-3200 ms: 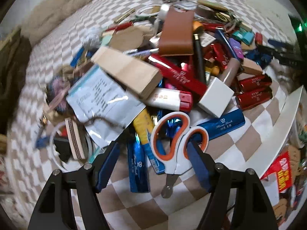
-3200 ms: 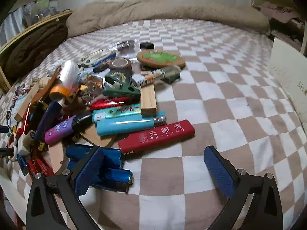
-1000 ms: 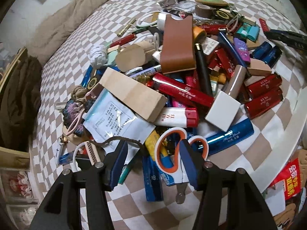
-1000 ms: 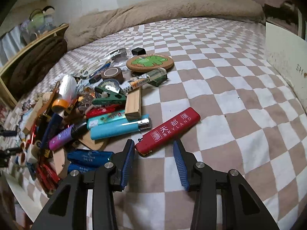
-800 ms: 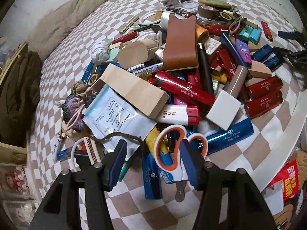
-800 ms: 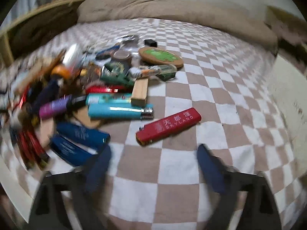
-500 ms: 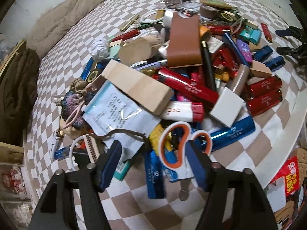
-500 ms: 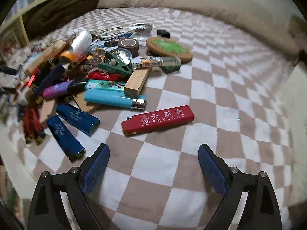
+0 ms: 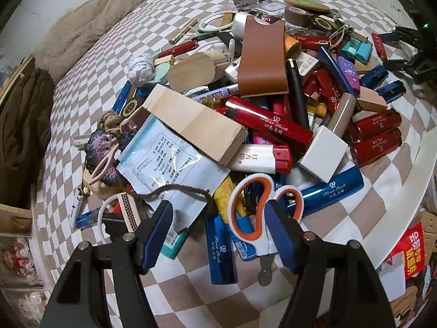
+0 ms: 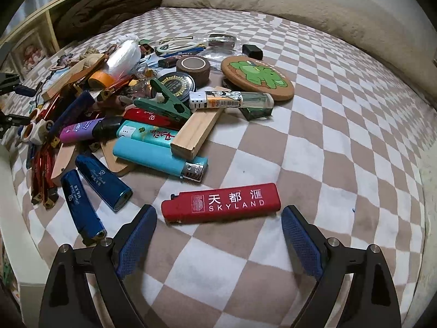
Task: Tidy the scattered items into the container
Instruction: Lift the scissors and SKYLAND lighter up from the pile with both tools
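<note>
A heap of lighters, cards and small items lies on the checkered bed cover [image 9: 114,54]. My left gripper [image 9: 218,232] hovers open over the heap's near edge. Orange-and-white scissors [image 9: 245,205] sit just beyond its right pad, and a blue lighter [image 9: 221,248] lies between the fingers, untouched. My right gripper [image 10: 218,218] stands wide open low over the cover. A red SKYLAND lighter [image 10: 221,202] lies crosswise just ahead of its tips, and neither pad touches it. The right gripper [image 9: 404,52] also shows at the far right of the left wrist view.
A white rim [image 9: 418,169] curves along the near right, with a red packet [image 9: 407,251] beyond it. Two blue lighters [image 10: 90,191] and a turquoise lighter [image 10: 158,158] lie left of the red one. A beige blanket [image 10: 300,8] borders the far side.
The right gripper's jaws have spread from narrow to wide and the view has rolled, so the red lighter now lies across the gap. The left jaws have widened slightly.
</note>
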`<state>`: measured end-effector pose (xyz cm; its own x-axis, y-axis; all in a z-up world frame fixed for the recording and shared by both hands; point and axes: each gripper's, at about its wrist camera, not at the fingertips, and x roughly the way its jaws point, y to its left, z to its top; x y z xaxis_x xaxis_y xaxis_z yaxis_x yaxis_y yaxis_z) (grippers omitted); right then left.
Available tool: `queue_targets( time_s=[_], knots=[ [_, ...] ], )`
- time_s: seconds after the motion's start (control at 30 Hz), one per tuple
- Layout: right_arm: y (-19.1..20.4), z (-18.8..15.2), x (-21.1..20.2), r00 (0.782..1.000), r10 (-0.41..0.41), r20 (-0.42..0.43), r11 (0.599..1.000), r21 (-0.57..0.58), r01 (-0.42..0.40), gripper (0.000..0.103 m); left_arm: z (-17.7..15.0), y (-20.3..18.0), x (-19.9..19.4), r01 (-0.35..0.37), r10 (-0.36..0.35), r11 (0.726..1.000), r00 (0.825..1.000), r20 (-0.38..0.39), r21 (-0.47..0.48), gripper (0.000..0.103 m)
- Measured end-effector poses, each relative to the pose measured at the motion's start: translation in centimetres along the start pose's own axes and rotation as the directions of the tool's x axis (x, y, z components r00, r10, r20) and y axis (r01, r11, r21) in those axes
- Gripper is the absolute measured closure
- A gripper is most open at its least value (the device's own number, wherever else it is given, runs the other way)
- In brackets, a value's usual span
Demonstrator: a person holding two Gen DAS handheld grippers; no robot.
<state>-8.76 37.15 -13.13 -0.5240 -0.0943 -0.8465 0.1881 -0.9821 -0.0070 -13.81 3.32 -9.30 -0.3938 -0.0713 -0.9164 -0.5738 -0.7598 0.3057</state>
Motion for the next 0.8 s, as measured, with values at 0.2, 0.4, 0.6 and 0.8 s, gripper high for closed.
queue_targets(
  time_s=[0.2, 0.4, 0.6, 0.8],
  knots=[
    [1.1, -0.7, -0.4, 0.998, -0.043, 0.049, 0.998, -0.037, 0.045, 0.02, -0.1, 0.4, 0.1, -0.016, 0.016, 1.0, 1.0, -0.005, -0.009, 0.029],
    [1.0, -1.3, -0.9, 0.996, -0.052, 0.078, 0.999, -0.01, 0.053, 0.02, -0.3, 1.2, 0.2, -0.085, 0.084, 0.996, 0.996, -0.015, -0.034, 0.029],
    [1.0, -1.7, -1.1, 0.994, -0.05, 0.099, 0.999, 0.011, 0.049, 0.02, -2.0, 3.5, 1.2, -0.125, 0.119, 0.988, 0.991, -0.064, -0.087, 0.029],
    [1.1, -1.7, -1.0, 0.994, -0.05, 0.1, 0.999, 0.011, 0.049, 0.02, -3.1, 6.1, 1.8, -0.177, 0.165, 0.973, 0.982, -0.092, -0.15, 0.029]
  ],
)
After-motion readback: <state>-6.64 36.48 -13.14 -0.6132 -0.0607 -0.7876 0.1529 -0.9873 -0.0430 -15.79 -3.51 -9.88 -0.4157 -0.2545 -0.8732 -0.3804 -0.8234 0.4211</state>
